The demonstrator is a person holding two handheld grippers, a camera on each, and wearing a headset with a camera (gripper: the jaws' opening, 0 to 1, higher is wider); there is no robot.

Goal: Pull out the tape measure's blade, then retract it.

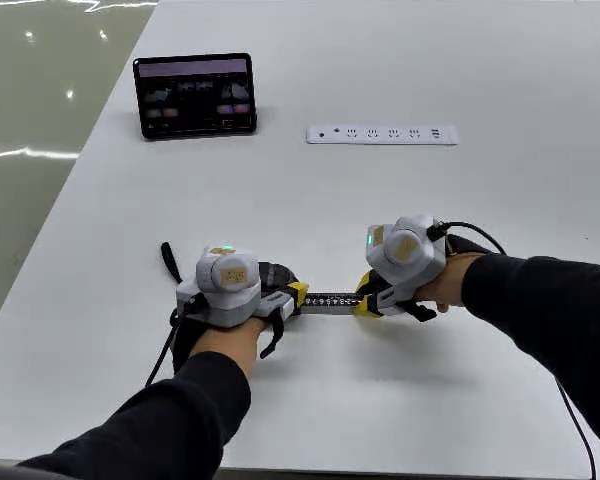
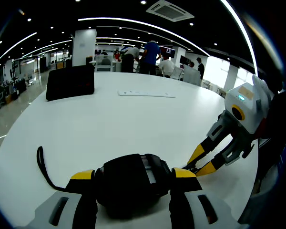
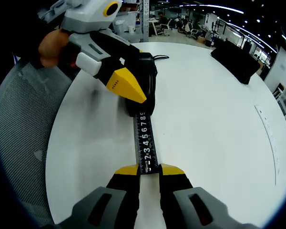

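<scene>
1. Table (image 1: 380,400): white, broad; it carries every item below.
2. Mesh chair (image 3: 28,129): grey, beside the table edge in the right gripper view.
3. Tablet (image 1: 195,95): dark frame, screen lit, propped upright at the far left of the table, well apart from the work.
4. Power strip (image 1: 382,134): white, lying flat at the far centre, to the right of the tablet.
5. Left gripper (image 2: 133,174): grey body, yellow-tipped black jaws. The jaws are closed against the two sides of the tape measure case, one tip on each flank, and the case is clamped between them.
6. Right gripper (image 3: 149,170): same build, facing the left gripper across a short gap. The jaws are drawn nearly together and pinch the free end of the blade.
7. Tape measure case (image 2: 131,183): black, rounded, resting on the table near its front edge.
8. Blade (image 3: 144,138): printed with black numerals, drawn out a short way, running straight and low over the table from the case to the right gripper's tips.
9. Wrist strap (image 2: 40,164): black, thin, trailing from the case onto the table on its left side.
</scene>
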